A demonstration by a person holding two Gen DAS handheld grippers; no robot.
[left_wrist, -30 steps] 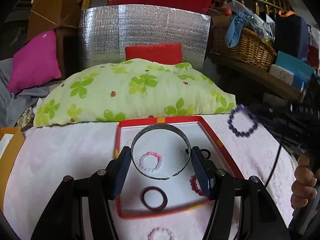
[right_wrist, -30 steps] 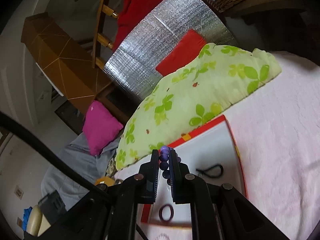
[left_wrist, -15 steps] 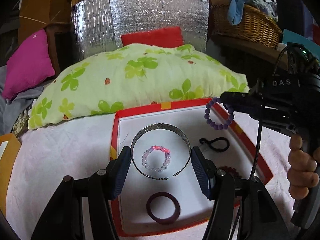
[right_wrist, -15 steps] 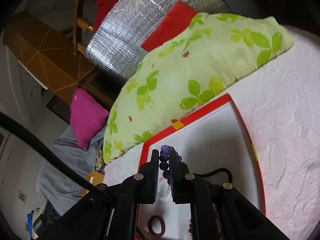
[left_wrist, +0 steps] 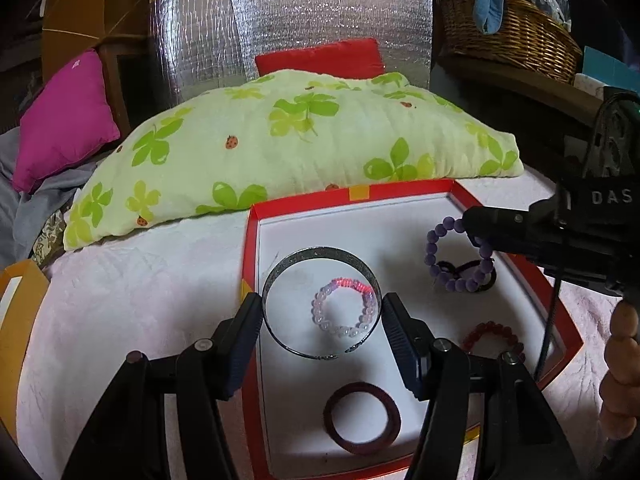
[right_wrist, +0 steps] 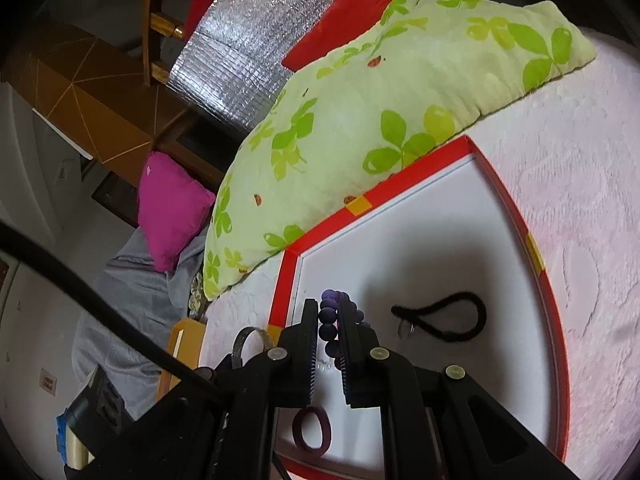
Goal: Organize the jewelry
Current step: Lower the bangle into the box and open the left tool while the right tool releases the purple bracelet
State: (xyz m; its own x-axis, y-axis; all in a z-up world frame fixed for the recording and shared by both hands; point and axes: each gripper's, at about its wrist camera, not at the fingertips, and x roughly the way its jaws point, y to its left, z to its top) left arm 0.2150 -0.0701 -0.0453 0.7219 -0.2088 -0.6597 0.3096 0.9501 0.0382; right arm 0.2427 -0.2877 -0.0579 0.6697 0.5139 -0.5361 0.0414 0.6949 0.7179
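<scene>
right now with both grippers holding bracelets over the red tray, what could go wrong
1. The silver bangle, spanned by the left gripper, hangs over the pink beaded bracelet; released here, it would likely land around it.
2. The purple bead bracelet, pinched in the right gripper, dangles over the black hair tie and could tangle.

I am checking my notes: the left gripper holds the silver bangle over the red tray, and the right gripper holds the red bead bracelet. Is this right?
Not quite. The right gripper holds the purple bead bracelet, as both wrist views show; the red bead bracelet lies in the red tray. The rest stands: the left gripper holds the silver bangle over the tray.
</scene>
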